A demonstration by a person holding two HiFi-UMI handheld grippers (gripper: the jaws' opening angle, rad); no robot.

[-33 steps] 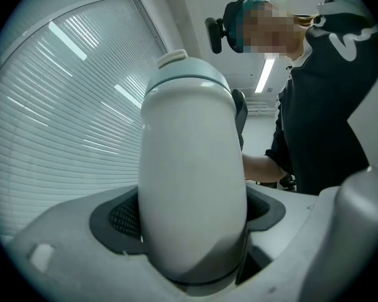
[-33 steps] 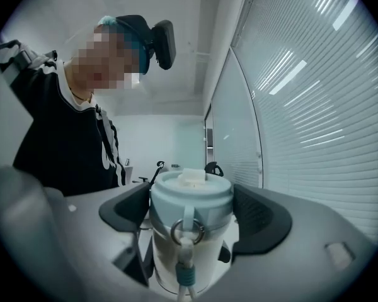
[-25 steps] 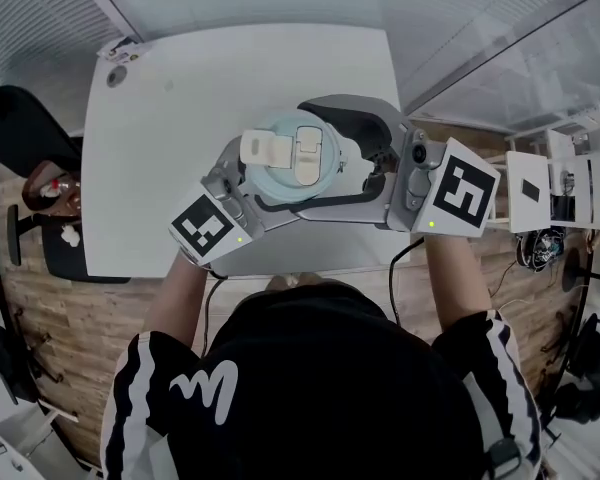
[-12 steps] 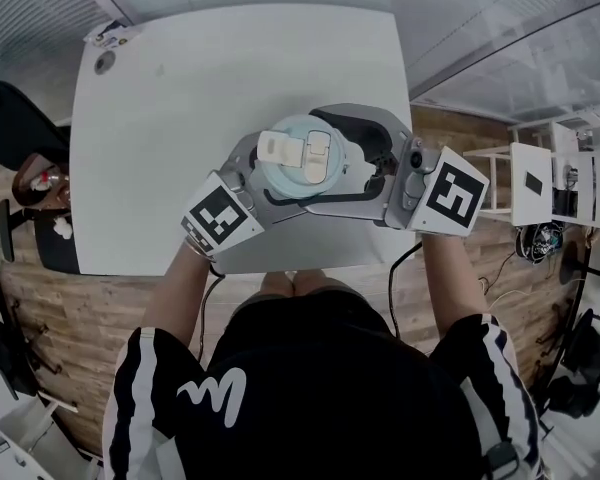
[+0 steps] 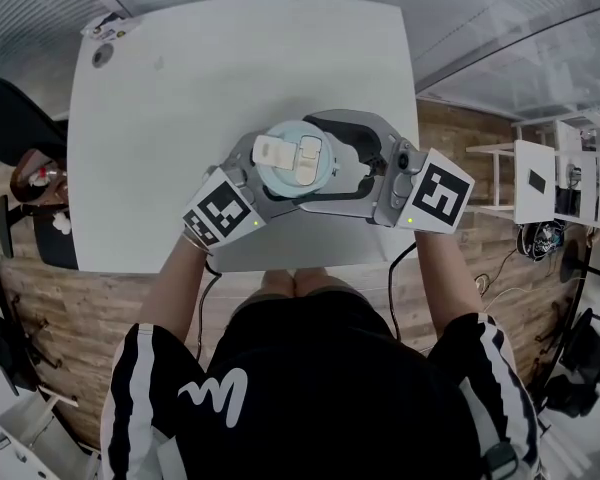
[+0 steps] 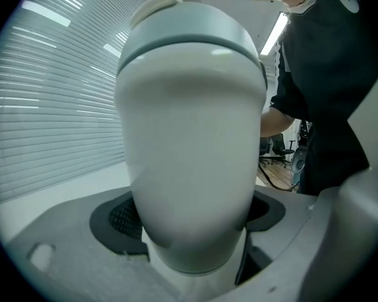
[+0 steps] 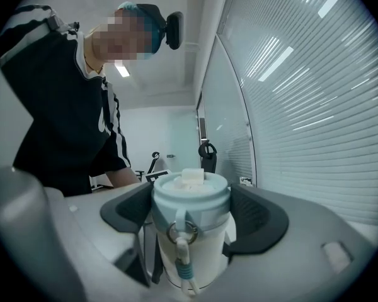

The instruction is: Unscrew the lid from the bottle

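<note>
A white bottle with a pale blue flip-top lid hangs upright between both grippers over the near part of the white table. My left gripper comes in from the lower left and is shut on the bottle's body, its dark pads pressing both sides. From the right, my right gripper reaches level and is shut on the lid, a pad tight against each side. A ring with a strap hangs from the lid's front. Whether the bottle's base touches the table is hidden.
A small object lies at the table's far left corner. A black chair stands left of the table and a white stand to the right. The person's body is close behind the table's near edge.
Both grippers have sunk toward the table with the bottle between them; the bottle looks smaller and lower in the head view. Neither grip has changed.
</note>
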